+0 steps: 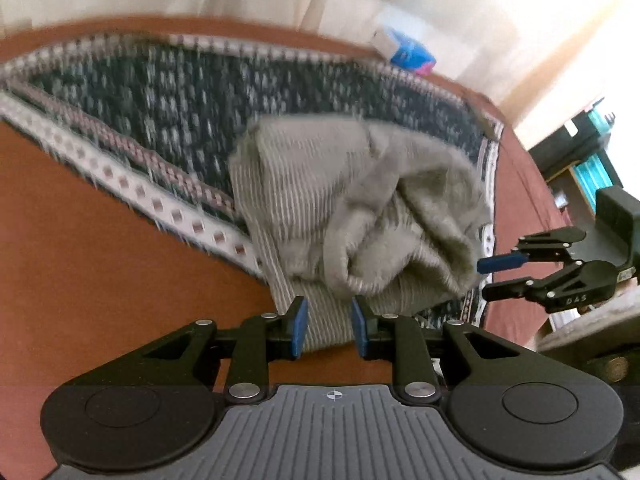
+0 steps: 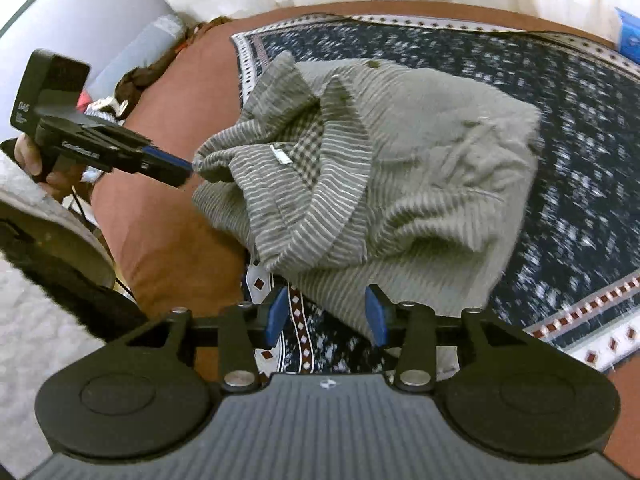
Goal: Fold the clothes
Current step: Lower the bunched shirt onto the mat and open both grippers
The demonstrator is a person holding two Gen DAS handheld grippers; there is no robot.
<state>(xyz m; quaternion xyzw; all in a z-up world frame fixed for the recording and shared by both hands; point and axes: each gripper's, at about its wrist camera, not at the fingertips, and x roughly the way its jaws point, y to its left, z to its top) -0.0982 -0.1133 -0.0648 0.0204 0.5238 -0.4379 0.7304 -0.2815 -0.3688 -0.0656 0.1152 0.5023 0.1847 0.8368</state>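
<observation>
A grey striped shirt [image 1: 352, 208] lies crumpled on a dark patterned rug [image 1: 160, 92]; it also shows in the right wrist view [image 2: 400, 168], collar and label up. My left gripper [image 1: 329, 326] is open, with the shirt's near edge between its blue pads. In the right wrist view the left gripper [image 2: 182, 170] sits at the shirt's left edge. My right gripper [image 2: 327, 318] is open at the shirt's near hem, over the rug [image 2: 580, 200]. From the left wrist view the right gripper [image 1: 490, 278] is open beside the shirt's right side.
The rug lies on an orange-brown bed cover [image 1: 80, 280]. A blue and white box [image 1: 404, 50] sits at the far edge. Shelves with teal items [image 1: 588, 160] stand at the right. A grey fuzzy cushion [image 2: 48, 220] is at the left.
</observation>
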